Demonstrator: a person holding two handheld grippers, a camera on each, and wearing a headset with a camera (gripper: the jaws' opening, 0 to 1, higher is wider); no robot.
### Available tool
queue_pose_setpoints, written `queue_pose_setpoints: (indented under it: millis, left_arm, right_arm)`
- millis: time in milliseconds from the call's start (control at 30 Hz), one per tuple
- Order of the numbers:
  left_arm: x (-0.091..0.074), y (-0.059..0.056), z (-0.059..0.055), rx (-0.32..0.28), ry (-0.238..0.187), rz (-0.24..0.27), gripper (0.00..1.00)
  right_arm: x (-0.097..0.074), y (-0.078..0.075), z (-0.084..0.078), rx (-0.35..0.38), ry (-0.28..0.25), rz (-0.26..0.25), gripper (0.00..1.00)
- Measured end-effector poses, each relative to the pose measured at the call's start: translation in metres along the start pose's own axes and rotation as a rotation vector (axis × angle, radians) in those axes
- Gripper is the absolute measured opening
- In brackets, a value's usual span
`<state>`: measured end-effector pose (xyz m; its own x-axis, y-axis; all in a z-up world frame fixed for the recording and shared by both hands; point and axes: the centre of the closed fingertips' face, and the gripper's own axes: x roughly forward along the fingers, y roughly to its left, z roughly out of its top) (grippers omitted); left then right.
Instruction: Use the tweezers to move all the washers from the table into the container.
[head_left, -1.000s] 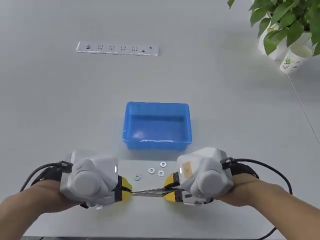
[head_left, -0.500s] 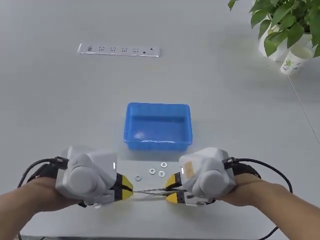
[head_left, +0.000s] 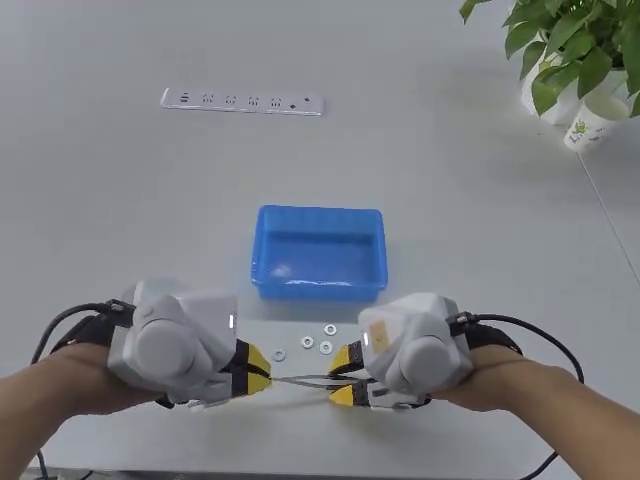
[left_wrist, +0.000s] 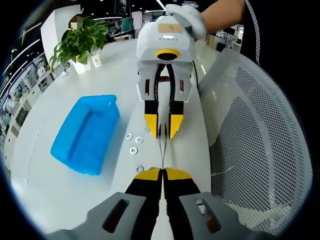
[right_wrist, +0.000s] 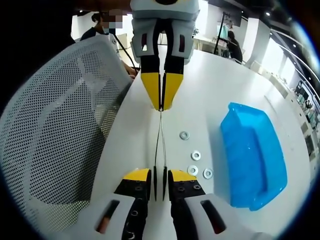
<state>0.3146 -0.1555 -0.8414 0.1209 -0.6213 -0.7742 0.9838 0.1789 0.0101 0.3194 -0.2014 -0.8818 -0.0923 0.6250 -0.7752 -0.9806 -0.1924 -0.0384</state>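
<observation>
Thin metal tweezers (head_left: 300, 380) span the gap between my two grippers near the table's front edge. My left gripper (head_left: 258, 368) (left_wrist: 162, 175) is shut on their pointed end. My right gripper (head_left: 340, 374) (right_wrist: 159, 176) is shut on the wider end, with both tweezer arms (right_wrist: 160, 150) between its jaws. Several small washers (head_left: 307, 343) (left_wrist: 133, 150) (right_wrist: 196, 155) lie on the white table just beyond the tweezers. The blue container (head_left: 320, 250) (left_wrist: 87, 132) (right_wrist: 252, 155) stands behind them, a little way off.
A white power strip (head_left: 242, 101) lies far back on the table (head_left: 120, 220). A potted plant (head_left: 575, 50) stands at the back right corner. A white mesh chair (left_wrist: 250, 125) (right_wrist: 60, 125) is close behind the front edge.
The left gripper has shifted slightly along the front edge with the tweezers' tip. Both grippers keep hold of the tweezers, and the washers have not moved.
</observation>
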Motion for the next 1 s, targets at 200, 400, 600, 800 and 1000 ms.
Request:
queue_pose_setpoints:
  millis: [200, 400, 600, 800, 1000]
  left_arm:
    - [-0.006, 0.0, 0.008, 0.001, -0.012, 0.002, 0.05]
    - [-0.012, 0.0, 0.016, 0.014, -0.022, 0.001, 0.05]
    - [-0.017, 0.0, 0.028, 0.032, -0.04, -0.007, 0.05]
    - [-0.02, -0.001, 0.039, 0.045, -0.056, -0.017, 0.05]
    - [-0.023, -0.002, 0.049, 0.064, -0.062, -0.028, 0.05]
  right_arm:
    - [-0.001, -0.001, 0.003, 0.0, -0.005, -0.001, 0.15]
    - [-0.001, -0.001, 0.005, 0.005, -0.01, -0.003, 0.14]
    - [-0.003, -0.001, 0.007, 0.007, -0.017, -0.005, 0.13]
    - [-0.005, -0.001, 0.009, 0.009, -0.02, -0.012, 0.12]
    - [-0.007, 0.001, 0.012, 0.019, -0.032, -0.019, 0.12]
